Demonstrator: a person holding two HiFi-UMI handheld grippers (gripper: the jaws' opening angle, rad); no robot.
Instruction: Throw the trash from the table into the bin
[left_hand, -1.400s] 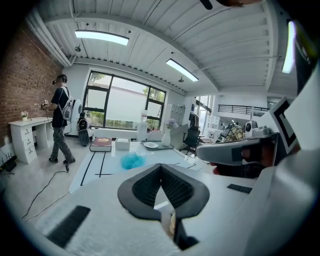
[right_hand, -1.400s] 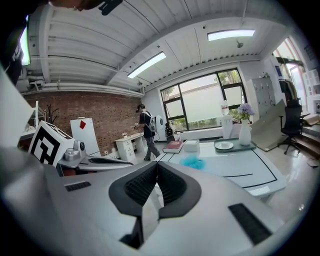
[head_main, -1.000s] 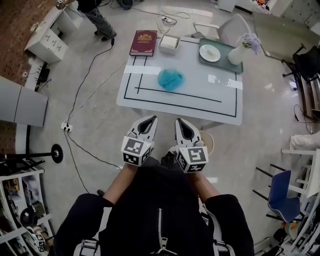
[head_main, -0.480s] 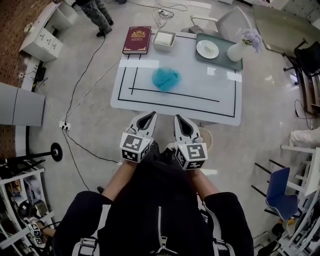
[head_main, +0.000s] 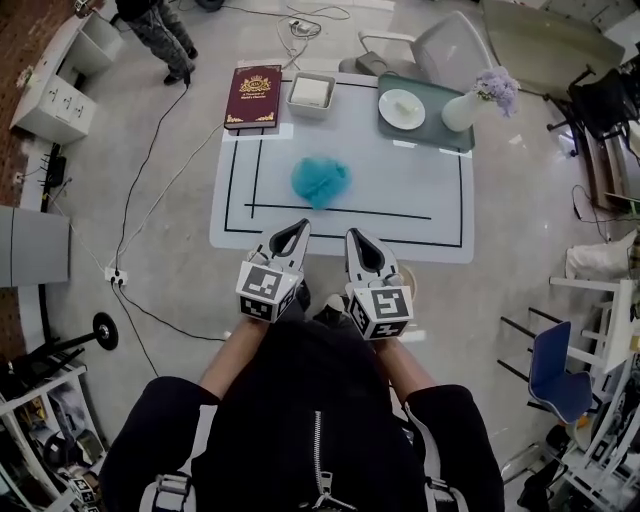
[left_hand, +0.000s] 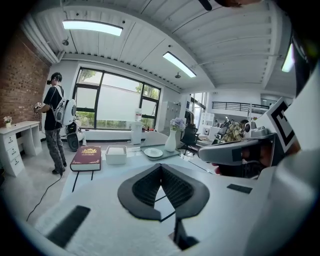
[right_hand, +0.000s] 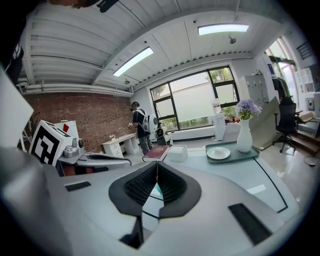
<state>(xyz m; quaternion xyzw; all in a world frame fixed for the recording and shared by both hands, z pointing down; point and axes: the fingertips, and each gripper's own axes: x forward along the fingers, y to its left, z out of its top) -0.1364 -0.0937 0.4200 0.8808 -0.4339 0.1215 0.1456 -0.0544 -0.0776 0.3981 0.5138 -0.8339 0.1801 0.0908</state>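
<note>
A crumpled teal wad of trash (head_main: 320, 182) lies near the middle of the white table (head_main: 440, 215), inside its black outline. Side by side at the table's near edge, my left gripper (head_main: 300, 226) and my right gripper (head_main: 352, 236) point at the wad and stop short of it. Both are shut with nothing between the pads. In the left gripper view the left gripper (left_hand: 161, 166) has its tips touching, with the right gripper (left_hand: 240, 150) alongside. In the right gripper view the right gripper (right_hand: 157, 164) is closed, and a teal sliver of the wad (right_hand: 157, 190) shows under the tips. No bin is in view.
At the table's far side lie a dark red book (head_main: 254, 96), a white box (head_main: 309, 90) and a green tray (head_main: 448, 140) with a plate (head_main: 402, 108) and a flower vase (head_main: 460, 110). A grey chair (head_main: 450, 45) stands behind. A person (head_main: 150, 30) stands far left. Cables cross the floor.
Both grippers have moved forward together toward the table; their tips now reach its near edge. The wad has not moved. Both stay shut.
</note>
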